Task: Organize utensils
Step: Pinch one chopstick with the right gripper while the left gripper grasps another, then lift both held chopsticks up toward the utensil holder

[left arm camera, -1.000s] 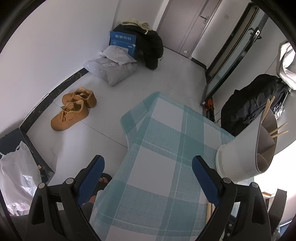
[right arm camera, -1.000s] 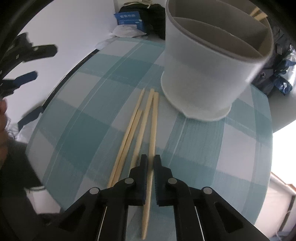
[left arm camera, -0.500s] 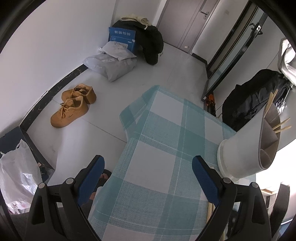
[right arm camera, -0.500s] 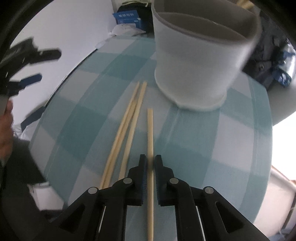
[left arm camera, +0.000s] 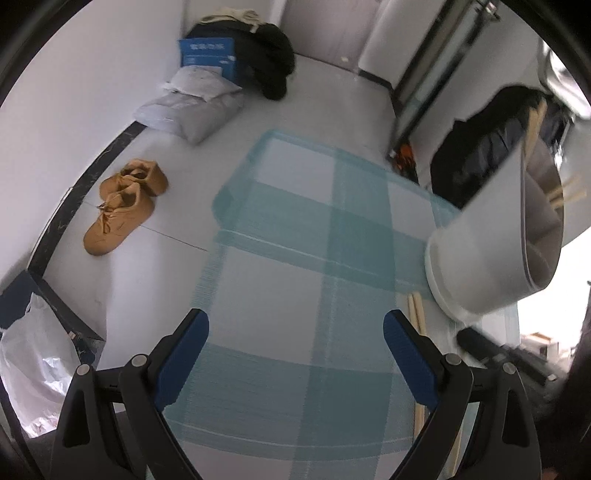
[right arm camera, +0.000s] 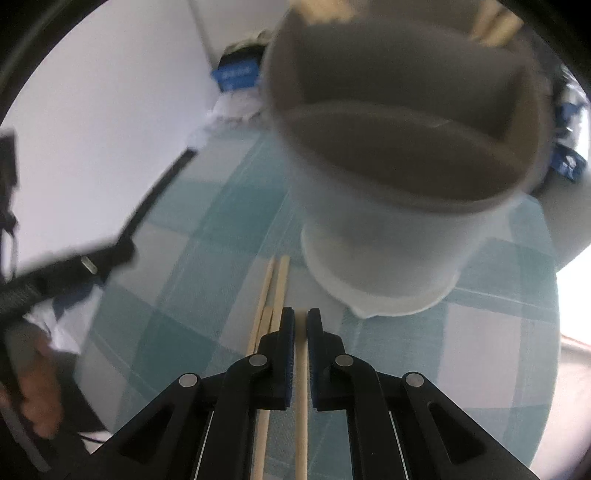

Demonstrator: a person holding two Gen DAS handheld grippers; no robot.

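My right gripper [right arm camera: 301,319] is shut on a wooden chopstick [right arm camera: 301,387] and holds it above the checked tablecloth [right arm camera: 207,258], just in front of the white utensil holder [right arm camera: 388,229]. The holder has grey inner compartments; chopstick ends show in a far one [right arm camera: 495,22]. Several loose chopsticks [right arm camera: 271,291] lie on the cloth to the left of the held one. My left gripper [left arm camera: 295,332] is open and empty over the cloth [left arm camera: 295,280]. The holder [left arm camera: 491,243] and chopstick tips [left arm camera: 415,314] show at the right of the left wrist view.
Brown shoes [left arm camera: 122,210], a grey bag [left arm camera: 192,110], a blue box [left arm camera: 208,59] and black bags [left arm camera: 480,147] lie on the floor beyond the table. A white plastic bag [left arm camera: 26,365] is at lower left. The left gripper's arm [right arm camera: 55,280] crosses the right wrist view's left side.
My right gripper has lifted the chopstick and moved forward to the holder, which now fills the top of its view. The left gripper has shifted slightly; the holder looks nearer.
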